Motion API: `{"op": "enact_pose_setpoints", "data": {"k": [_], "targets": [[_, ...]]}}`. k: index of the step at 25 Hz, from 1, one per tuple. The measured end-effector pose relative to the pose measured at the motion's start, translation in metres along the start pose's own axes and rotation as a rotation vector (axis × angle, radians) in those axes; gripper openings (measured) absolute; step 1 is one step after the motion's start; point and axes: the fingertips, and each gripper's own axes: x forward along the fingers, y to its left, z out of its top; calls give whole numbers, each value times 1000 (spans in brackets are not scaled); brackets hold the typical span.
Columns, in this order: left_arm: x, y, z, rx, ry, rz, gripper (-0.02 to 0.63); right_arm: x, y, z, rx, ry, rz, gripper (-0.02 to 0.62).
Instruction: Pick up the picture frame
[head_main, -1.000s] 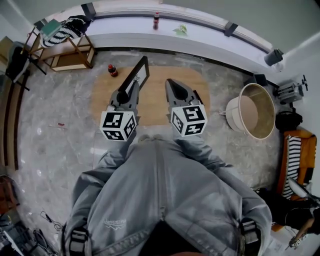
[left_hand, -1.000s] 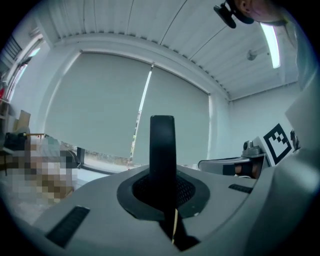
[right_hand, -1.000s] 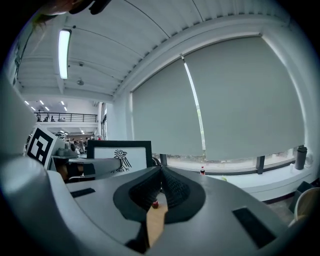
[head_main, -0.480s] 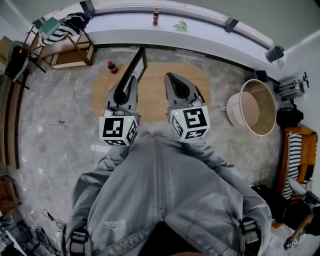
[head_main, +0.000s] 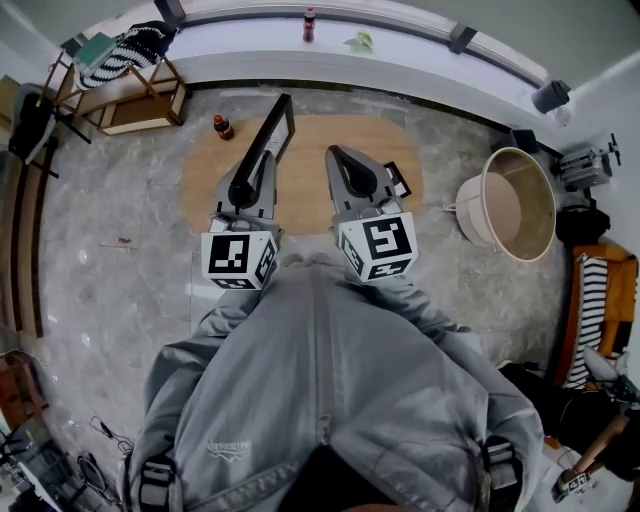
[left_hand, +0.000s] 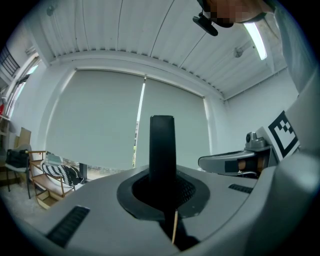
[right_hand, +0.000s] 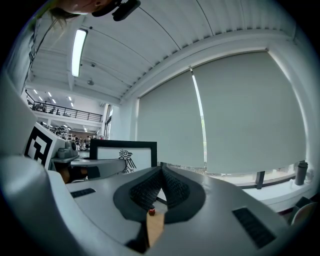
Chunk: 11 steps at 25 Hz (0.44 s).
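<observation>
- A bottle (head_main: 221, 127) stands on the floor by the left end of the table (head_main: 205, 180).
- The left gripper (head_main: 245, 188) is clamped on the bottom edge of the picture frame (head_main: 272, 130), which is held up over the table and leaning away (black border, a bird print on white).
- The right gripper (head_main: 335, 155), just beside it, has its jaws pressed together on nothing.
- A round tub (head_main: 470, 220) sits on the floor, off to the right.

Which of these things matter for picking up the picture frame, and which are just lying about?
Job: picture frame, clamped in the shut left tool; right tool, shut and empty; wooden table.
Lying about: red-capped bottle, round tub, bottle on the sill, rack with striped cloth.
</observation>
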Motion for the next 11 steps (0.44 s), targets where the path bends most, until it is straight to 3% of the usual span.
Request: {"op": "enact_pose_setpoints", "data": {"k": [11], "targets": [[6, -18, -7, 7, -7, -29, 26, -6, -11, -9, -5, -3, 2, 31]]}}
